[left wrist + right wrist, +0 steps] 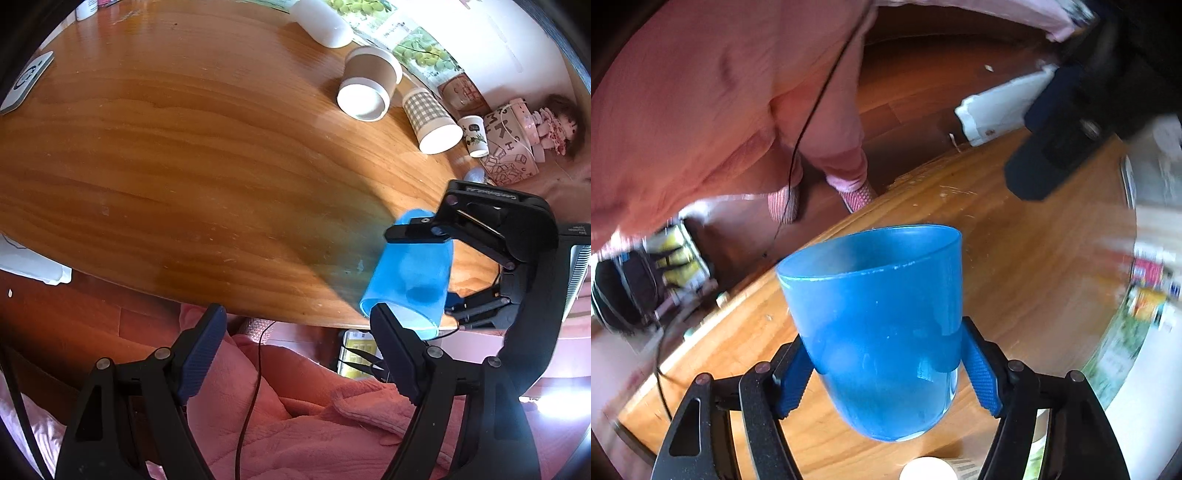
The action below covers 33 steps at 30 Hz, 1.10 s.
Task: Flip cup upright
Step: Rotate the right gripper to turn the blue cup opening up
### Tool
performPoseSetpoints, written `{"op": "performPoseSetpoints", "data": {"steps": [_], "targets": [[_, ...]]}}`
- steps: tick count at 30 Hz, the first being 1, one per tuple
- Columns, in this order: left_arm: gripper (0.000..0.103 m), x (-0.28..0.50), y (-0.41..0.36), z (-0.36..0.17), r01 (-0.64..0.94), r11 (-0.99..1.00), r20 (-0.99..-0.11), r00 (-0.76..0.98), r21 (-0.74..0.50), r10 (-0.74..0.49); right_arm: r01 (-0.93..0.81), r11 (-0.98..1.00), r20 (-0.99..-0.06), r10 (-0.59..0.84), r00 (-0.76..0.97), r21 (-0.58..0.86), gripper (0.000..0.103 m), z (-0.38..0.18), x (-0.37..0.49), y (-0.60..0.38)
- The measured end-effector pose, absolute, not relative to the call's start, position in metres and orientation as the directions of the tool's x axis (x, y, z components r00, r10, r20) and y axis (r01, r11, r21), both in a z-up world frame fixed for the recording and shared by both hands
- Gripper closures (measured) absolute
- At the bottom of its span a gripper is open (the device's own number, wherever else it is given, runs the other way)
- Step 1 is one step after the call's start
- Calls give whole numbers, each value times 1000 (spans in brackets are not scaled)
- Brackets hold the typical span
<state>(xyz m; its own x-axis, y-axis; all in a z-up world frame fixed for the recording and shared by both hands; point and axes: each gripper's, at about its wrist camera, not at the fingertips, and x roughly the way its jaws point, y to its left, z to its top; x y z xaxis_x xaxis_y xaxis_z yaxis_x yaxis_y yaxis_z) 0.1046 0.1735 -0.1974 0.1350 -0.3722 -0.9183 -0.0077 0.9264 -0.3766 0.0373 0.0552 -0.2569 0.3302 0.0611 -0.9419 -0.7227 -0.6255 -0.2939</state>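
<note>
A translucent blue plastic cup [879,328] is clamped between the blue pads of my right gripper [886,373], held above the wooden table [1034,280] with its open rim pointing away from the camera. In the left wrist view the same blue cup [410,273] hangs tilted over the table's near edge, its mouth down and toward me, with the right gripper [424,236] closed around it. My left gripper [299,354] is open and empty, below the table edge [258,314], just left of the cup.
On the table's far right lie a brown paper cup [369,83] and a checked paper cup [430,118] on their sides, beside a small white cup [474,134]. A white cylinder [321,20], printed boxes and a doll [554,125] stand behind. A phone [26,81] lies far left.
</note>
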Motion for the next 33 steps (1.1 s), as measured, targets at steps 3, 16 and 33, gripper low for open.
{"op": "performPoseSetpoints", "data": {"steps": [3,16,33], "targets": [[20,105,176,-198,-15,927,-919,137,-376,-370,-803,-510,-943,54,328,-308,30,-255,46,59],[20,112,172,-193,8,931,-922,136,-364,-362,-936,242,-935,182,304,-257,30,-227,86,45],[20,118,143,-185,116,925,-921,107,-362,-374,-564,822,-765,410,497,74,30,-208,119,-10]]}}
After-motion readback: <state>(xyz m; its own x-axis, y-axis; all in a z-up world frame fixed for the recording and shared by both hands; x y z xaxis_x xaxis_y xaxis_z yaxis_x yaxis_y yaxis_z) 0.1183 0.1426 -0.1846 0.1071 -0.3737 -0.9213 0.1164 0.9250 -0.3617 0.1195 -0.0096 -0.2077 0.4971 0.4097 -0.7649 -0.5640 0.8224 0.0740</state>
